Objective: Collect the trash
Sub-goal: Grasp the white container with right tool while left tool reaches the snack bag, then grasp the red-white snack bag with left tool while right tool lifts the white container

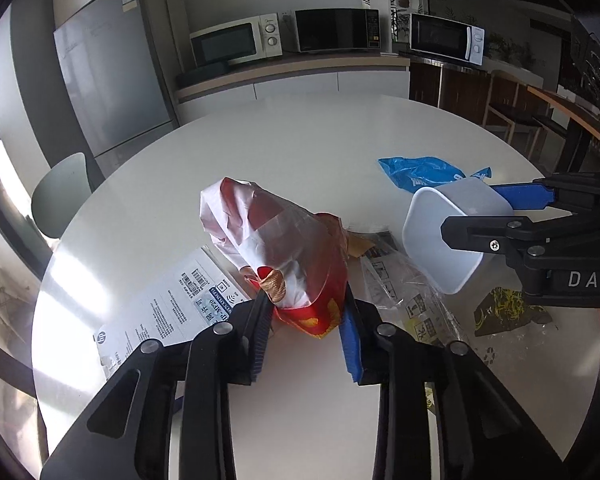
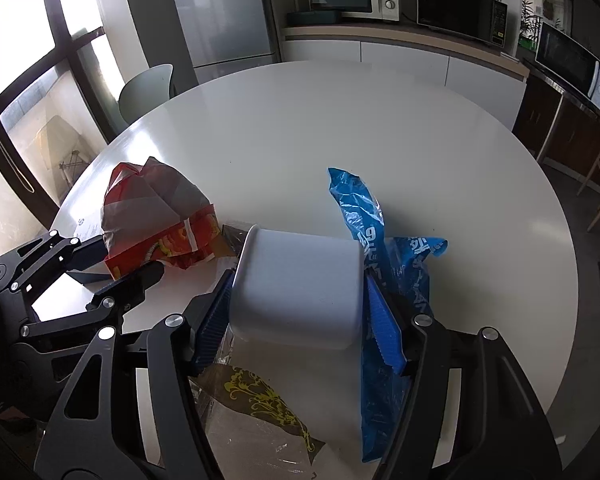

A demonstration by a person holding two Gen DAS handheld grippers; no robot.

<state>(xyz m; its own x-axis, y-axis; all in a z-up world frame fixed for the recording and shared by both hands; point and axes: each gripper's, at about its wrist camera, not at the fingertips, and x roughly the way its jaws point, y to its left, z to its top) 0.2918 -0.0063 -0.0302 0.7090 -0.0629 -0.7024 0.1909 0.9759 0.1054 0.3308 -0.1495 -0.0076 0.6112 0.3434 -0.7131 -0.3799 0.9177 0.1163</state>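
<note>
A kitchenette with microwaves point(image 1: 236, 42) and a fridge point(image 1: 112, 80) lies behind my round white table point(image 1: 300, 140). My left gripper point(image 1: 306, 326) is clamped on the lower end of a red bag point(image 1: 284, 256), held up off the table above a printed sheet point(image 1: 168, 308). My right gripper point(image 2: 300, 312) grips a white tub point(image 2: 296, 284) lying on its side, its mouth turned toward the red bag. A blue wrapper point(image 2: 364, 216) lies just beyond the tub, and a clear wrapper with yellow print point(image 2: 256, 404) lies beneath it.
</note>
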